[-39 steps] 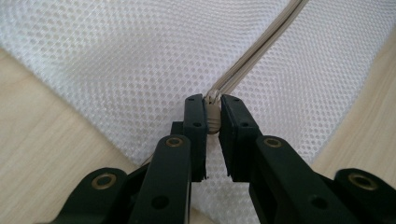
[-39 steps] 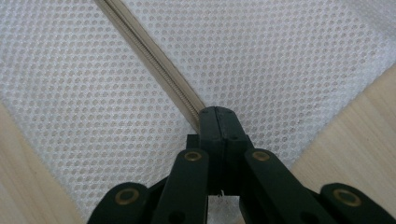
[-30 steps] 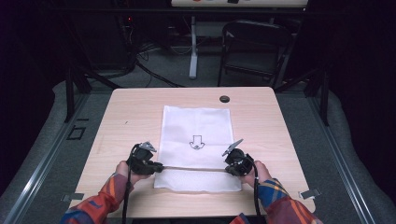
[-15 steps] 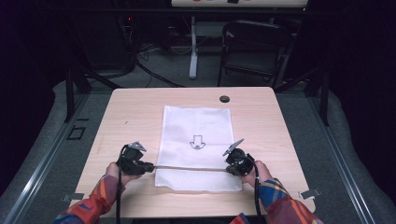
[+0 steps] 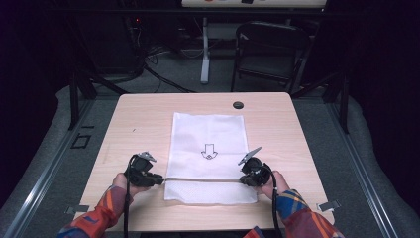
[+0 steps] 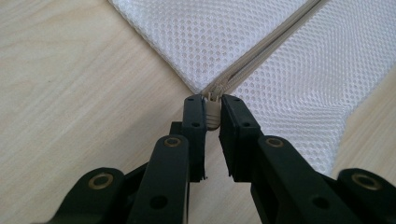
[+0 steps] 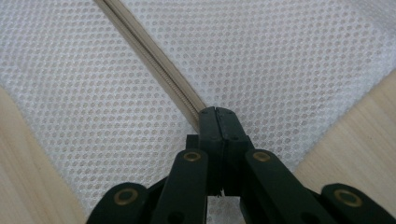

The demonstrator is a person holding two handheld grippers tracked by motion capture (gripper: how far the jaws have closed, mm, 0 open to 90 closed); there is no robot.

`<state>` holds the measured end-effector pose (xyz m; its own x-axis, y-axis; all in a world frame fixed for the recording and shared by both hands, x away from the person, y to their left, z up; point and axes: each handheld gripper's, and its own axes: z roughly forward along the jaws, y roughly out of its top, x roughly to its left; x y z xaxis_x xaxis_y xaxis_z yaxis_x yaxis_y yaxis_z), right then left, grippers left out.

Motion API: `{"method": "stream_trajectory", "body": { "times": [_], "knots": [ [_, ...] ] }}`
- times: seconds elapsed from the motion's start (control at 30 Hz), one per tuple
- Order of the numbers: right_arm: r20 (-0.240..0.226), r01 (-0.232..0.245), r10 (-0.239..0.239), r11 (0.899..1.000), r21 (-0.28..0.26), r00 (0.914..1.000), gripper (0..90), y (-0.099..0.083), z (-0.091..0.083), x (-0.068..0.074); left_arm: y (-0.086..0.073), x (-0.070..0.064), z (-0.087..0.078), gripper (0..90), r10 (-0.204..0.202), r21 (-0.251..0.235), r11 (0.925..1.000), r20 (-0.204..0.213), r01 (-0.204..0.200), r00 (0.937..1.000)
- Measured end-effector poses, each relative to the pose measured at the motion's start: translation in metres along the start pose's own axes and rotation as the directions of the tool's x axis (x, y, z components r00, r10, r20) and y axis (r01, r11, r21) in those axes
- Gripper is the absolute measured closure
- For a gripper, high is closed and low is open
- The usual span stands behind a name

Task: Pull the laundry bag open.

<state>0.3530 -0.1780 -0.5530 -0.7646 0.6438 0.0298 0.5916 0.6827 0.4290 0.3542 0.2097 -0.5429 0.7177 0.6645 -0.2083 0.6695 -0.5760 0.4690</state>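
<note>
Two grippers pinch the zipper point(image 5: 203, 179) of a white mesh bag point(image 5: 208, 148) lying flat on the tabletop point(image 5: 143, 119).

At the bag's left edge, the left gripper point(image 6: 212, 114) has its jaws pressed on the beige zipper pull point(image 6: 212, 111). The right gripper point(image 7: 218, 116) has its jaws pressed together on the zipper tape near the bag's right edge. The zipper runs straight between them across the bag's near part, below a printed arrow point(image 5: 208, 150).

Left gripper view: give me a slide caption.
Left gripper pinches the zipper pull at the white mesh bag's corner.
</note>
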Motion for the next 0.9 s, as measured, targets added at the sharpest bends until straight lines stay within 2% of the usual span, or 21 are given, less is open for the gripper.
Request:
{"method": "stream_trajectory", "body": {
  "times": [0.03,0.1,0.2,0.33,0.4,0.43,0.5,0.6,0.7,0.83,0.9],
  "knots": [
    [-0.001,0.008,-0.008,1.000,-0.006,1.0000,87.0,0.001,-0.001,0.000,0.000,0.000,0.000,78.3,0.003,0.005,1.0000,-0.002,-0.003,1.0000],
    [0.004,0.008,-0.007,0.999,-0.047,1.0000,85.2,0.002,-0.005,0.001,0.001,0.001,-0.001,68.8,-0.004,0.009,1.0000,-0.002,0.004,1.0000],
    [0.018,0.013,-0.011,0.995,-0.099,0.9998,79.8,0.003,-0.012,0.002,0.002,0.001,-0.003,52.9,-0.002,0.010,0.9999,-0.027,0.002,0.9996],
    [0.027,0.011,-0.008,0.994,-0.108,0.9996,61.0,0.004,-0.018,0.002,0.003,0.001,-0.007,31.4,-0.019,-0.009,0.9998,-0.048,0.018,0.9987],
    [0.036,0.006,-0.002,0.992,-0.128,0.9994,50.5,0.002,-0.021,0.002,0.003,0.003,-0.009,25.4,-0.020,-0.020,0.9996,-0.060,0.019,0.9980],
    [0.038,0.002,0.002,0.993,-0.116,0.9993,44.4,0.002,-0.023,0.002,0.002,0.003,-0.011,21.4,-0.023,-0.029,0.9994,-0.065,0.022,0.9976],
    [0.046,-0.001,0.007,0.994,-0.112,0.9989,36.7,0.000,-0.028,0.000,0.002,0.005,-0.013,17.1,-0.031,-0.039,0.9988,-0.072,0.028,0.9969],
    [0.061,-0.027,0.035,0.993,-0.117,0.9975,20.4,-0.006,-0.035,-0.006,0.001,0.006,-0.016,14.2,-0.039,-0.053,0.9980,-0.089,0.034,0.9953],
    [0.075,-0.073,0.084,0.988,-0.137,0.9936,13.6,-0.014,-0.040,-0.014,-0.001,0.009,-0.018,10.1,-0.054,-0.062,0.9970,-0.109,0.048,0.9925],
    [0.109,-0.141,0.155,0.982,-0.129,0.9819,3.7,-0.027,-0.049,-0.027,-0.003,0.015,-0.018,6.6,-0.071,-0.057,0.9963,-0.117,0.064,0.9906],
    [0.119,-0.176,0.193,0.975,-0.138,0.9740,0.1,-0.034,-0.052,-0.034,-0.004,0.018,-0.018,4.6,-0.081,-0.055,0.9957,-0.130,0.075,0.9882]
  ]
}}
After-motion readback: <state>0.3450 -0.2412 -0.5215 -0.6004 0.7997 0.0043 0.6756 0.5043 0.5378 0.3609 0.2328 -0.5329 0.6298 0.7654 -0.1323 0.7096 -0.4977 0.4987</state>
